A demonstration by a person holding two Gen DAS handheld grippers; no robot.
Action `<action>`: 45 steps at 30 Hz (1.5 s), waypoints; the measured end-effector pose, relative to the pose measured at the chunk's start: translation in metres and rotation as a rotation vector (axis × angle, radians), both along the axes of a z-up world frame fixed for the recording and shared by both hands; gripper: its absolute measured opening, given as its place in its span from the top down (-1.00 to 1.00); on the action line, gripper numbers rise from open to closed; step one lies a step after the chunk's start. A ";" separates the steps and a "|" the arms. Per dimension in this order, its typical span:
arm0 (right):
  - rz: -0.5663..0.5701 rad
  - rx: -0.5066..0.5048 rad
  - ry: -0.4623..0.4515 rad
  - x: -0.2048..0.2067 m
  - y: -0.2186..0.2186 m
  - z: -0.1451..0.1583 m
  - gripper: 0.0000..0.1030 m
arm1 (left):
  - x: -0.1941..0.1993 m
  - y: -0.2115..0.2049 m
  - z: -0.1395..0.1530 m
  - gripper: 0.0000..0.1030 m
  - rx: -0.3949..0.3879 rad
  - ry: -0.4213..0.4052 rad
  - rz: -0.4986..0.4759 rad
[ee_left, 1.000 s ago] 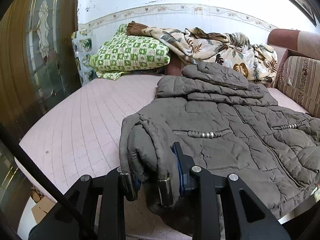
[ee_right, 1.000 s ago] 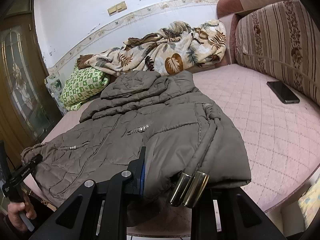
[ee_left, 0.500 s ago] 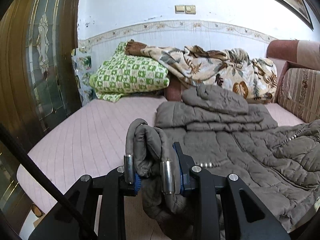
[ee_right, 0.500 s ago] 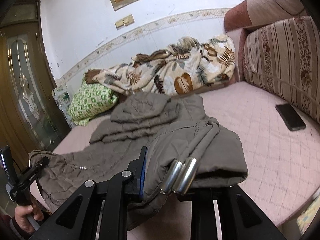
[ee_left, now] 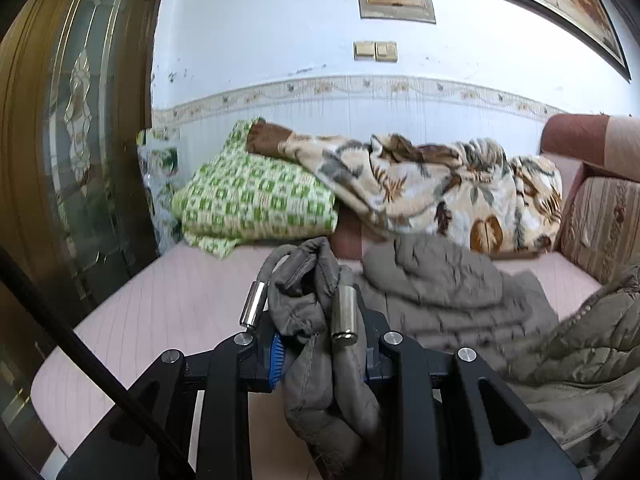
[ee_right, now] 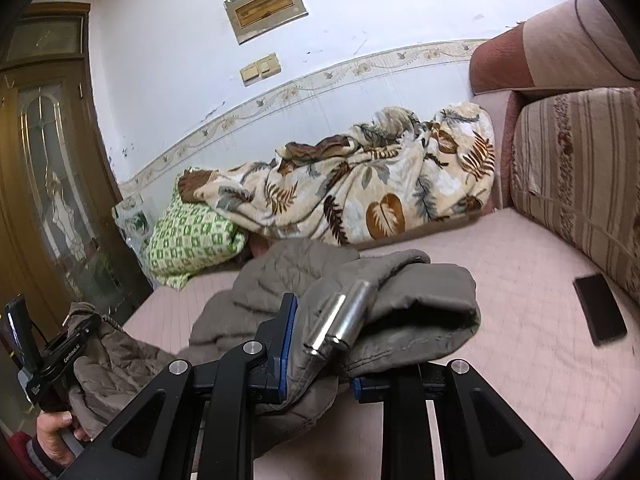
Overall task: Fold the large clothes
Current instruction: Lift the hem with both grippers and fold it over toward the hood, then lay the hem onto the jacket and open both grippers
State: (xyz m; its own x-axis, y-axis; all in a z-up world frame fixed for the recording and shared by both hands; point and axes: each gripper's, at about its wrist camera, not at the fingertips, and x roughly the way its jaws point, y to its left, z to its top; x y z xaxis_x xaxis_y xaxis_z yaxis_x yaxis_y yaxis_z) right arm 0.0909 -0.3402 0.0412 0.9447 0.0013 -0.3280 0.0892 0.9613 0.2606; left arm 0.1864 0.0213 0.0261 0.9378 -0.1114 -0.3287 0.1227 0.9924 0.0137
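A grey-brown padded jacket [ee_left: 440, 292] lies on the pink bed [ee_left: 168, 312] with its hem lifted off the cover. My left gripper [ee_left: 320, 348] is shut on one bunched bottom corner, and two metal drawstring tips [ee_left: 345, 314] hang beside the blue pads. In the right wrist view my right gripper [ee_right: 320, 364] is shut on the other bottom corner of the jacket [ee_right: 420, 300], with two metal tips [ee_right: 336, 320] lying on top of the fold. The left gripper [ee_right: 60, 356] also shows at that view's lower left, held by a hand [ee_right: 52, 436].
A leaf-print blanket [ee_right: 360, 192] and a green checked pillow [ee_left: 248, 200] are piled against the back wall. A black phone [ee_right: 600, 308] lies on the bed at the right, near striped cushions [ee_right: 576, 176]. A wooden glazed door [ee_left: 80, 140] stands to the left.
Both grippers have risen and moved toward the back wall, carrying the jacket's bottom corners. The hem has come up off the bed and the lower half hangs slack between them.
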 end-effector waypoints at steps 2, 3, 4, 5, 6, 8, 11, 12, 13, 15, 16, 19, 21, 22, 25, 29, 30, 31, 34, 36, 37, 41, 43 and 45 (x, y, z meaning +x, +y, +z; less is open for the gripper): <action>-0.001 0.003 -0.005 0.019 -0.007 0.011 0.55 | 0.019 -0.008 0.014 0.48 0.004 -0.021 -0.002; 0.000 0.006 -0.007 0.027 -0.011 0.015 0.55 | 0.029 -0.012 0.020 0.48 0.006 -0.027 -0.002; 0.001 0.012 -0.009 0.038 -0.014 0.020 0.55 | 0.037 -0.015 0.024 0.48 0.004 -0.031 -0.002; 0.001 0.017 -0.008 0.048 -0.018 0.024 0.56 | 0.050 -0.019 0.029 0.48 -0.003 -0.033 -0.003; -0.001 0.021 -0.007 0.060 -0.021 0.028 0.56 | 0.062 -0.023 0.034 0.48 -0.005 -0.035 -0.002; -0.001 0.036 -0.005 0.085 -0.029 0.033 0.56 | 0.085 -0.030 0.041 0.48 -0.010 -0.035 0.003; -0.002 0.059 0.008 0.125 -0.040 0.038 0.56 | 0.127 -0.043 0.048 0.48 -0.004 -0.027 0.012; -0.003 0.065 0.015 0.138 -0.043 0.039 0.56 | 0.139 -0.046 0.049 0.48 -0.002 -0.020 0.018; -0.005 0.073 0.023 0.154 -0.047 0.039 0.56 | 0.154 -0.048 0.050 0.47 -0.007 -0.009 0.022; -0.010 0.088 0.037 0.179 -0.056 0.037 0.55 | 0.185 -0.052 0.048 0.42 -0.007 0.014 0.038; -0.012 0.089 0.047 0.193 -0.060 0.035 0.55 | 0.200 -0.054 0.047 0.40 -0.003 0.021 0.049; -0.019 0.076 0.076 0.229 -0.066 0.030 0.56 | 0.236 -0.058 0.043 0.36 0.049 0.011 0.094; -0.033 0.094 0.097 0.250 -0.073 0.025 0.56 | 0.259 -0.056 0.042 0.35 0.074 0.004 0.119; -0.043 0.102 0.109 0.262 -0.078 0.021 0.56 | 0.267 -0.053 0.042 0.34 0.080 0.003 0.135; -0.084 0.115 0.132 0.288 -0.089 0.010 0.55 | 0.294 -0.040 0.041 0.25 0.080 0.027 0.165; -0.132 0.153 0.182 0.320 -0.108 -0.005 0.55 | 0.307 -0.022 0.039 0.25 0.082 0.036 0.187; -0.149 0.168 0.197 0.328 -0.115 -0.010 0.55 | 0.306 -0.020 0.037 0.24 0.083 0.034 0.186; -0.153 0.175 0.213 0.335 -0.118 -0.014 0.54 | 0.304 -0.017 0.035 0.24 0.084 0.033 0.185; -0.130 0.239 0.282 0.358 -0.131 -0.029 0.29 | 0.298 -0.012 0.027 0.20 0.061 0.055 0.160; -0.103 0.291 0.349 0.369 -0.138 -0.038 0.05 | 0.295 -0.014 0.021 0.20 0.054 0.077 0.137; -0.101 0.307 0.362 0.369 -0.142 -0.040 -0.09 | 0.292 -0.017 0.017 0.20 0.053 0.087 0.122; -0.128 0.300 0.291 0.343 -0.151 -0.024 -0.31 | 0.280 -0.033 0.008 0.20 0.061 0.111 0.053; -0.114 0.292 0.282 0.330 -0.150 -0.018 -0.31 | 0.271 -0.045 0.005 0.20 0.061 0.131 -0.002; -0.067 0.239 0.292 0.313 -0.136 -0.016 -0.31 | 0.258 -0.063 -0.001 0.20 0.067 0.160 -0.074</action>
State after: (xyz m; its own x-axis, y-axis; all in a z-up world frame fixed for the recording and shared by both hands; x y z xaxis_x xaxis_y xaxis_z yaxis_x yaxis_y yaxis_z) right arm 0.4042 -0.4760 0.0251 0.8119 0.0515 -0.5815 0.2535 0.8662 0.4307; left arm 0.4444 -0.0413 0.0255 0.8629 -0.1515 -0.4822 0.2016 0.9780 0.0535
